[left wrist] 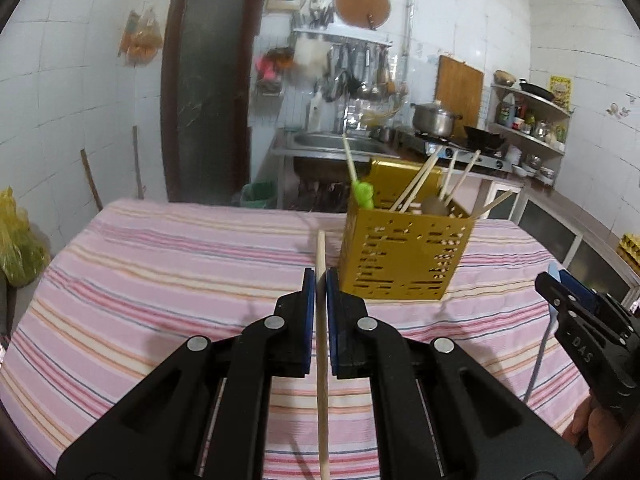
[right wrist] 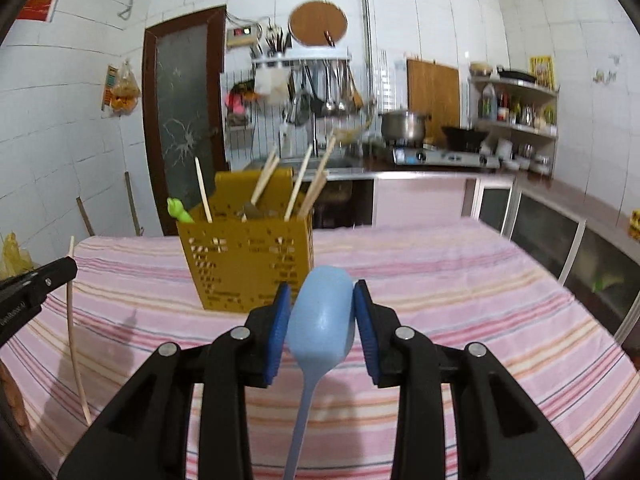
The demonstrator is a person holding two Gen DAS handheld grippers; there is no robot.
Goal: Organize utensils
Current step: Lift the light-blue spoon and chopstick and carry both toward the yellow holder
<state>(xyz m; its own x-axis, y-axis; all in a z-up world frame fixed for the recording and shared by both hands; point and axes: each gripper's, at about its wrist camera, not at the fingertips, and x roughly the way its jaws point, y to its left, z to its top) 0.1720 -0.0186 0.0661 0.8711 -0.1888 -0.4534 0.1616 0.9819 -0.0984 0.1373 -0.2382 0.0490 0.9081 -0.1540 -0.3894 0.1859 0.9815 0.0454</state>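
A gold perforated utensil holder [left wrist: 404, 256] stands on the striped tablecloth [left wrist: 160, 264], with several wooden chopsticks and a green-topped stick [left wrist: 362, 194] in it. My left gripper [left wrist: 320, 280] is shut on a single wooden chopstick [left wrist: 321, 360], just left of the holder. My right gripper [right wrist: 321, 300] is shut on a light blue spoon [right wrist: 322, 320], gripping its bowl, in front of the holder [right wrist: 248, 260]. The left gripper and its chopstick [right wrist: 74, 340] show at the left of the right wrist view.
The table has a pink striped cloth [right wrist: 480, 300]. Behind it are a sink [left wrist: 332, 144], a stove with a pot [left wrist: 434, 120], shelves [left wrist: 528, 120] and a dark door [left wrist: 208, 92]. A yellow bag [left wrist: 16, 240] sits at the far left.
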